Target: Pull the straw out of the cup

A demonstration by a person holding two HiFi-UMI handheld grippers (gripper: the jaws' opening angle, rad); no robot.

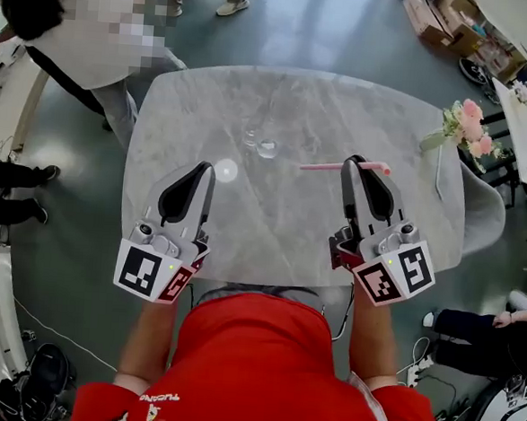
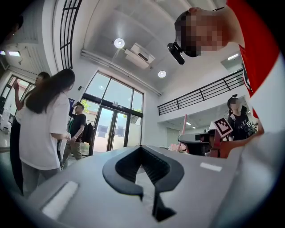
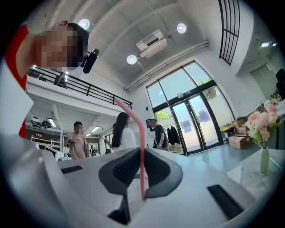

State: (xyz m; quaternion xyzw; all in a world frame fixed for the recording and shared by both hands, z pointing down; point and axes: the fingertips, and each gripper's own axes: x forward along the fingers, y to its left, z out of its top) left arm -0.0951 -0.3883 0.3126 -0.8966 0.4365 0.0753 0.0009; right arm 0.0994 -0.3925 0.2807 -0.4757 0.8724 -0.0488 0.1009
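A clear glass cup (image 1: 261, 145) stands empty on the marble table (image 1: 280, 224), near its far middle. My right gripper (image 1: 353, 163) is shut on a pink straw (image 1: 325, 166), held level above the table to the right of the cup and well clear of it. In the right gripper view the straw (image 3: 140, 129) runs upright between the closed jaws (image 3: 141, 153), its bent end at the top. My left gripper (image 1: 205, 170) hovers left of the cup with its jaws together and nothing in them. The left gripper view (image 2: 141, 147) shows the same.
A vase of pink flowers (image 1: 466, 125) stands at the table's right edge. People stand beyond the table's far left corner (image 1: 96, 31). Another person sits at the lower right (image 1: 480, 328). Boxes and furniture lie along the right side of the room.
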